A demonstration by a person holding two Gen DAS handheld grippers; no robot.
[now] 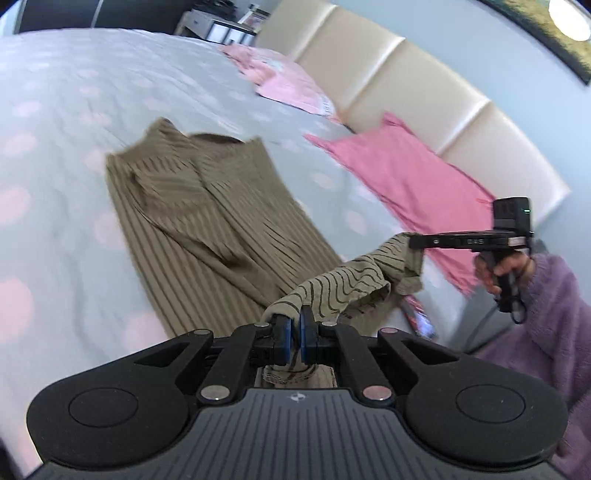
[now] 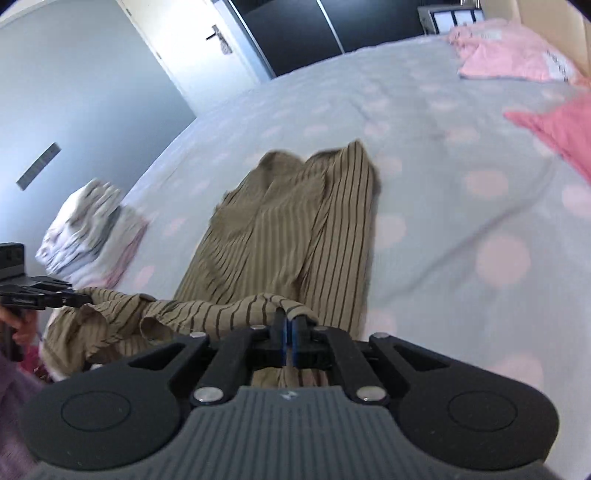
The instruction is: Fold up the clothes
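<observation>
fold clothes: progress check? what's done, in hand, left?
Done: folded stack sits at the bed's edge. In hand: both tongs, left and right, are shut on the near hem of the olive striped garment, lifted off the polka-dot bedspread. Left: that fold, plus the dark pink garment lying flat by the headboard.

A bed [image 2: 461, 177] with a grey, pink-dotted cover meets a cream padded headboard [image 1: 424, 81]; a pale door [image 2: 192, 40] adjoins dark wardrobe panels [image 2: 295, 29].
</observation>
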